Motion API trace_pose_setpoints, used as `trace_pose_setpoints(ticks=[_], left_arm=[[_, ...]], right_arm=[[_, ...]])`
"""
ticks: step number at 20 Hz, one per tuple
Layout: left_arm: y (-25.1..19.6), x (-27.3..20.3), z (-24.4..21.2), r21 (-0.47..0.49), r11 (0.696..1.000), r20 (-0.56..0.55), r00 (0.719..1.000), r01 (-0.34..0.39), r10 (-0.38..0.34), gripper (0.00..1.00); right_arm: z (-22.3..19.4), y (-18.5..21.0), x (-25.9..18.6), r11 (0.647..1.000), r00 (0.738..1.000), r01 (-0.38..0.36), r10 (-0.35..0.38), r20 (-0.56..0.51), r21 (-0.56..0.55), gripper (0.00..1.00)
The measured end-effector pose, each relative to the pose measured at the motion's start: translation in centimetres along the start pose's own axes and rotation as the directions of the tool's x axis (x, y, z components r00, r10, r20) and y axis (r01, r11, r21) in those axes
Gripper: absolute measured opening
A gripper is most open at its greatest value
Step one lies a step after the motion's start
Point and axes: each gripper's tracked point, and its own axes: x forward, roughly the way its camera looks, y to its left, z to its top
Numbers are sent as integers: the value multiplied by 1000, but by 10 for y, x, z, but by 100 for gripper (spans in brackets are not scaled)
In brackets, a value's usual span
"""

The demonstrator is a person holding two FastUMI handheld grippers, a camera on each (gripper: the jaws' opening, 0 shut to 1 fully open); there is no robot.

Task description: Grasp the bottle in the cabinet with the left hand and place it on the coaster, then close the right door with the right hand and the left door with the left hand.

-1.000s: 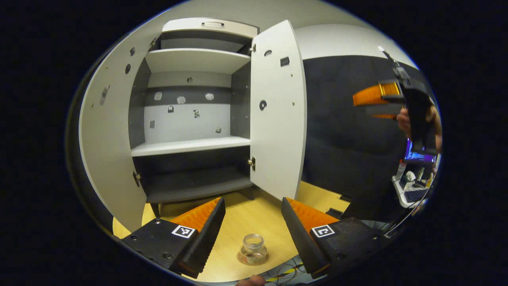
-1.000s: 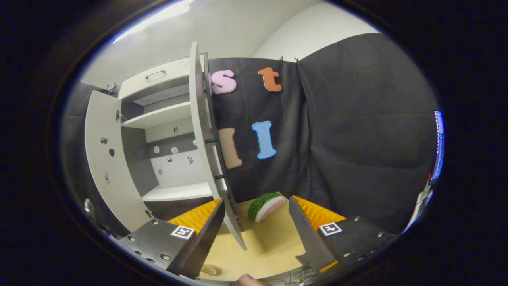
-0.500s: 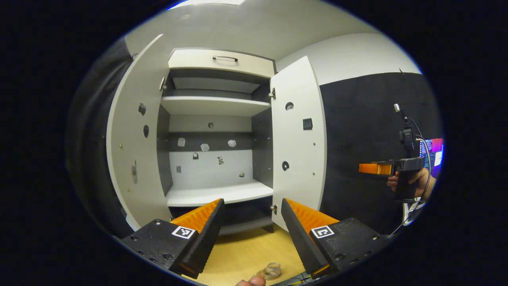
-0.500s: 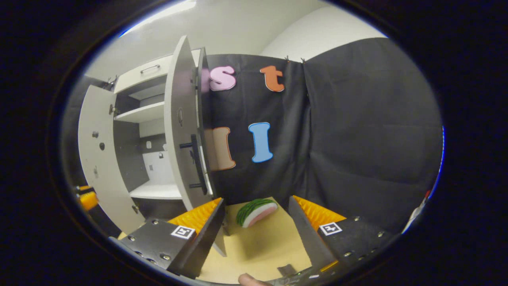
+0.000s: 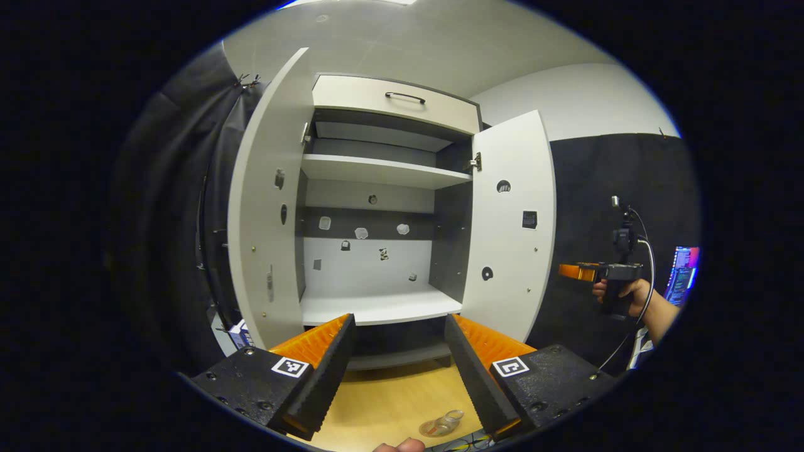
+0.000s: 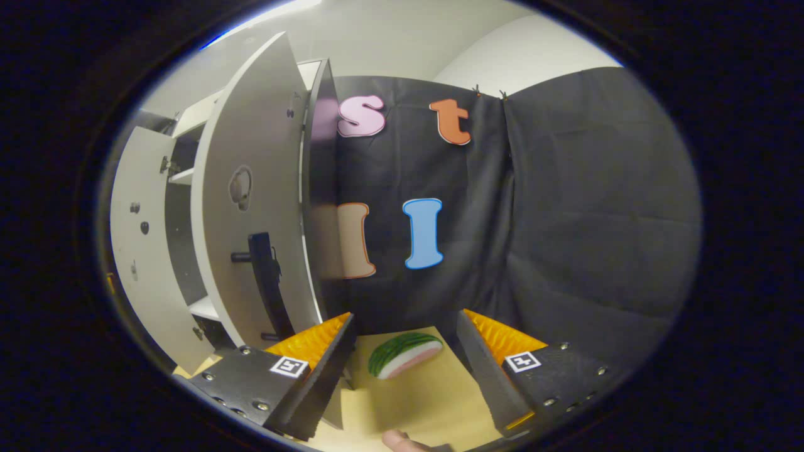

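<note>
Wooden tabletop (image 5: 389, 402) under a white cabinet (image 5: 377, 207), dark booth cloth behind. Both doors standing open; shelves bare apart from small marks on the back panel. Bottle (image 5: 447, 422), small clear glass jar, sitting on the coaster (image 5: 432, 430) at the bottom edge of the left gripper view, just inside the right finger of the left gripper (image 5: 399, 370). Looks placed already, so first step judged done. Left gripper wide open, holding nothing, pointed at the cabinet interior.

Right gripper (image 6: 405, 370) also open and empty, aimed past the right door (image 6: 251, 207), seen from its outer face with the dark bar handle (image 6: 267, 282) just left of the fingers. Same gripper seen far off in the left gripper view, held by a hand (image 5: 622, 295), near the outer side of that door. Left door (image 5: 267, 207) swung out wide. Watermelon slice toy (image 6: 402, 355) on the table between the right fingers, well behind them, not touched.

Handling guess: doors rigid, light, hinged, likely to swing with a gentle push on the outer face or handle; no clamp needed. Bottle light, hard, smooth, breakable; best left alone, avoid bumping with the left gripper when swinging over to the left door.
</note>
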Motion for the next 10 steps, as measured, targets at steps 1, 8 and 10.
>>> trace_pose_setpoints(ticks=[1, 8, 10], left_arm=[[9, -3, -2, 18, 1000, -1, 1000, -10, 10, 91], [46, -15, -11, 18, 997, 0, 997, -80, 80, 90], [48, -15, -12, 14, 995, 15, 995, -95, 95, 91]], right_arm=[[3, 6, 8, 1000, 1000, -22, 22, 8, -3, 98], [3, 41, 25, 997, 997, -72, 72, -6, -33, 98], [3, 40, 24, 998, 998, -63, 62, -14, -27, 96]])
